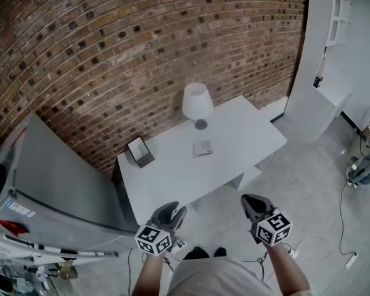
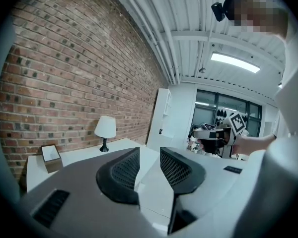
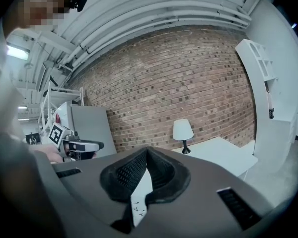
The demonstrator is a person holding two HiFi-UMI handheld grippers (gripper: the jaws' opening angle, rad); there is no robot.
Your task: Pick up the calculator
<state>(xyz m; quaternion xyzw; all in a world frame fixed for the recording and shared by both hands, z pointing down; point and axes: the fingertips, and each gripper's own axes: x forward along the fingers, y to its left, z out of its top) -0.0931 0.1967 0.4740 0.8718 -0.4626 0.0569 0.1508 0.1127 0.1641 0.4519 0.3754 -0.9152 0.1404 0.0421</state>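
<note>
The calculator [image 1: 202,148] is a small grey square lying flat on the white table [image 1: 172,184], just in front of the lamp. Both grippers hang over the floor short of the table's near edge. My left gripper [image 1: 174,209] [image 2: 149,151] is open, with a clear gap and nothing between its black ribbed pads. My right gripper [image 1: 246,199] [image 3: 147,150] has its pads meeting at the tips and holds nothing. I cannot make out the calculator in either gripper view.
A white lamp [image 1: 197,103] stands at the table's back by the brick wall. A dark box [image 1: 140,152] sits at the table's left end. A grey cabinet [image 1: 49,177] flanks the table's left, and a white shelf unit [image 1: 324,60] stands right. Cables [image 1: 348,261] lie on the floor.
</note>
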